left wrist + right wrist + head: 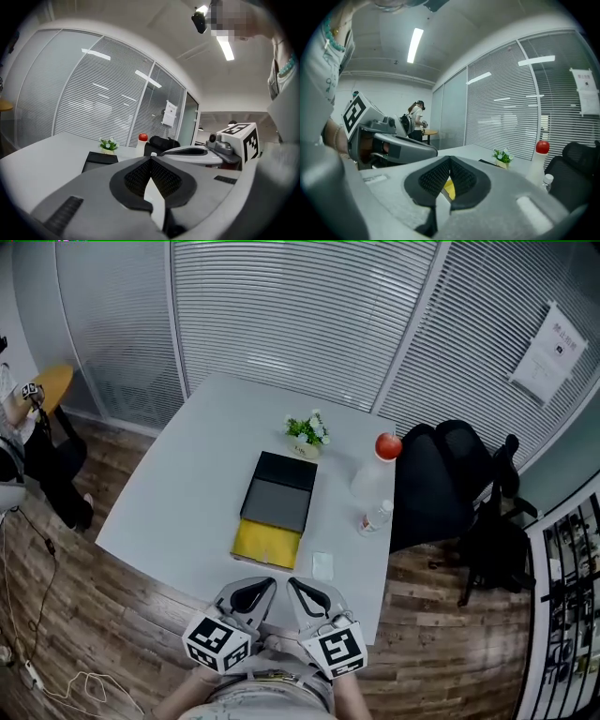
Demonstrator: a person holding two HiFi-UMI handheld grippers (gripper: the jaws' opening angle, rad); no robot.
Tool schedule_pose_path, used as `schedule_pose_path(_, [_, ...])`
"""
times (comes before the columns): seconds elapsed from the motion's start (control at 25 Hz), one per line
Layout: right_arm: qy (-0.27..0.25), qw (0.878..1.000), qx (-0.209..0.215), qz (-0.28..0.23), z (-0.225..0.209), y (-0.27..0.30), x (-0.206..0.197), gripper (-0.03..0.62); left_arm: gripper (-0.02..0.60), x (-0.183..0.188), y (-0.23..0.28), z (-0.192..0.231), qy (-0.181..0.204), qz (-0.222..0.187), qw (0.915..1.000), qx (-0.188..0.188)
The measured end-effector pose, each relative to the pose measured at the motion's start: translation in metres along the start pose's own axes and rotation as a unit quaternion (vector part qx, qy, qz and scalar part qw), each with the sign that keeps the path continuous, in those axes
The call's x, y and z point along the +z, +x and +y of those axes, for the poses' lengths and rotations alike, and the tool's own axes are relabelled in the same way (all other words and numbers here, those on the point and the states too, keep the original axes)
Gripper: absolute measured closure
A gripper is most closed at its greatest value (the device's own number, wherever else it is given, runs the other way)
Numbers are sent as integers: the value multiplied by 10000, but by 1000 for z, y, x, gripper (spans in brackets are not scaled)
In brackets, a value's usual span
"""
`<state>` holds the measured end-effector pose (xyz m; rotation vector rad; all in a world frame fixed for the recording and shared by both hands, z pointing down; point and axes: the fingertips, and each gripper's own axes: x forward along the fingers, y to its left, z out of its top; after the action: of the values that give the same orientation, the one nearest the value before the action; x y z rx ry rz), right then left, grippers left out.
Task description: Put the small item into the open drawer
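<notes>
A black drawer unit [278, 490] lies mid-table with its yellow drawer [266, 544] pulled open toward me. A small white item [322, 565] rests on the table [187, 493] just right of the drawer. Both grippers hover side by side at the table's near edge. The left gripper [261, 583] is shut and empty, short of the drawer's front. The right gripper [302, 584] is shut and empty too, just short of the white item. In the left gripper view the left gripper [151, 160] has its jaw tips meeting. In the right gripper view the right gripper [450, 160] is shut, with the yellow drawer [449, 188] showing behind.
A small potted plant [307, 434] stands behind the drawer unit. A tall bottle with a red cap [378, 470] and a small bottle [375, 517] stand near the right edge. A black office chair [450, 486] is beside the table. A person [28, 451] stands far left.
</notes>
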<state>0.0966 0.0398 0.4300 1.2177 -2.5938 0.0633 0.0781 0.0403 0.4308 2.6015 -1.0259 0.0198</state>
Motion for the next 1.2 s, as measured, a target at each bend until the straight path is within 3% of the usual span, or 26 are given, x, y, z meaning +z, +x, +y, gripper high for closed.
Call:
schedule_pose_path(0.68, [114, 9968, -779, 111, -30, 107, 22, 591, 584, 32, 29, 105, 143, 368, 9960, -800])
schedule_pose_path(1.2, [295, 9910, -1274, 270, -26, 146, 14, 591, 584, 29, 28, 145, 217, 607, 9886, -1362])
